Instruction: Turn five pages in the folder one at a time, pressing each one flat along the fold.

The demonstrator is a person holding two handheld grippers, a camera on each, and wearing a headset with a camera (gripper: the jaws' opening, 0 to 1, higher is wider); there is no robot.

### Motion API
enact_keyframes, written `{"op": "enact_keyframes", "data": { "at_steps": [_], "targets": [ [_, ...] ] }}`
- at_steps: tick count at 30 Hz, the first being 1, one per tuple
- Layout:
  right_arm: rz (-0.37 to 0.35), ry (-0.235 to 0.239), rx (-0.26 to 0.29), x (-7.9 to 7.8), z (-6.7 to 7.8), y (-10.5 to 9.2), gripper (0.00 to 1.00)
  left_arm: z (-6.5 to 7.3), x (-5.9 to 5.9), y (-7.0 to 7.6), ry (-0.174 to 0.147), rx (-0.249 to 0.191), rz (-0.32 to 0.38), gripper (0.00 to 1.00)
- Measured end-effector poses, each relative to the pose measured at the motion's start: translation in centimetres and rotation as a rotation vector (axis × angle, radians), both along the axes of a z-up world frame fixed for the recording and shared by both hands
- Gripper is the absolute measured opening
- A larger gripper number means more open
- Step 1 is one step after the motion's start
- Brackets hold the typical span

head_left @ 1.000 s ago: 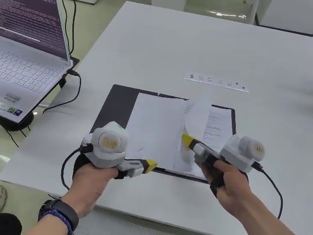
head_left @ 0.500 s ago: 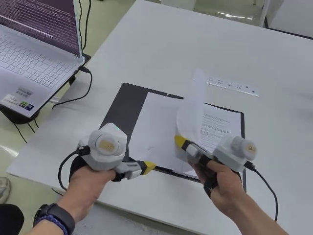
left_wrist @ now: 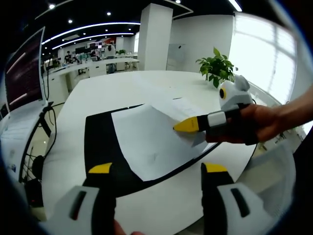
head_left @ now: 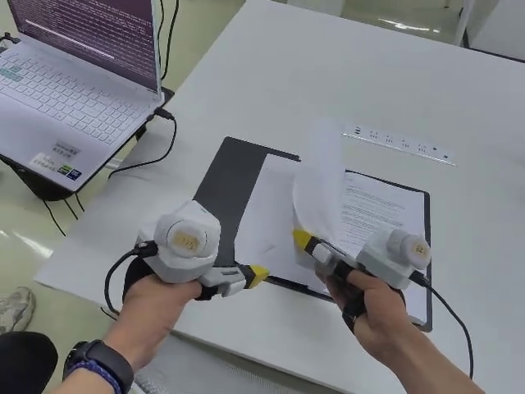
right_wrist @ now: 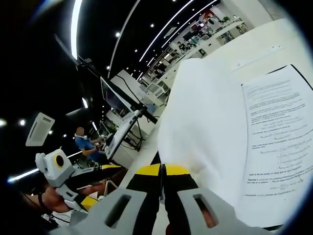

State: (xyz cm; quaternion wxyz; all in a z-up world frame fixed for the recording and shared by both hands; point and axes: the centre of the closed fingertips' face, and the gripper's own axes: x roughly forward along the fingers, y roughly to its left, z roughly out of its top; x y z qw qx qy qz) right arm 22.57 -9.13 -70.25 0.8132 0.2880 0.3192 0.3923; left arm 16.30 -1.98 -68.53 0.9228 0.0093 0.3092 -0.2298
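Observation:
The open black folder (head_left: 223,176) lies on the white table, with a turned blank sheet (head_left: 271,213) on its left half and a printed page (head_left: 373,213) on its right. A white page (head_left: 318,185) stands curled upright over the fold. My right gripper (head_left: 303,240) is shut on that page's bottom edge; its yellow tips (right_wrist: 162,170) pinch the sheet (right_wrist: 205,117). My left gripper (head_left: 256,276) hovers open at the folder's near edge with nothing between its fingers (left_wrist: 100,169). The left gripper view shows the folder (left_wrist: 98,142) and the right gripper (left_wrist: 188,125).
An open laptop (head_left: 74,74) with cables sits at the table's left edge. A white power strip (head_left: 399,144) lies beyond the folder. The table's near edge runs just under both hands. A potted plant (left_wrist: 216,66) stands far off.
The held page has been carried further left, over the fold. The head camera has shifted, so the folder and laptop sit further right in view. The left gripper stays open.

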Motion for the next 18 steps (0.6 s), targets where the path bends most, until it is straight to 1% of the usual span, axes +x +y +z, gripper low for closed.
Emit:
{"op": "enact_keyframes", "data": {
  "at_steps": [9,18],
  "targets": [
    [0.009,0.012,-0.005,-0.2,-0.4,0.5,0.0,-0.1,-0.5,0.8,0.004,-0.007,0.021,0.72],
    [0.03,0.024,-0.007,-0.5,-0.9,2.0,0.0,-0.1,-0.8,1.7,0.009,-0.007,0.039,0.72]
  ]
}}
